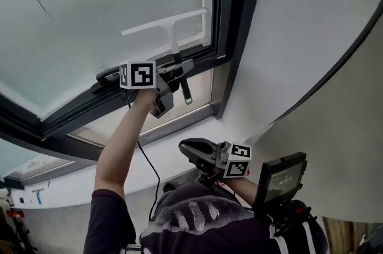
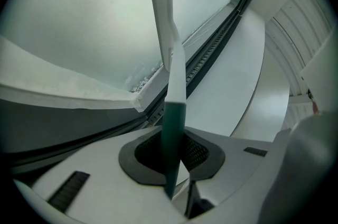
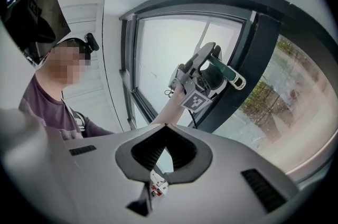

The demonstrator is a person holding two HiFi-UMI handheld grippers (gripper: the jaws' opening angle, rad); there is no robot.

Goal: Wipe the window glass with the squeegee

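Squeegee handle (image 2: pixel 173 130) between left gripper (image 1: pixel 179 70) jaws

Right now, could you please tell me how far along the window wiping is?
Done: unclear; the glass looks evenly hazy, with no wiped streaks visible. In hand: the left gripper clamps the squeegee by its handle, blade at the glass near the frame. Left: presumably most of the glass. The right gripper is shut, empty, idle.
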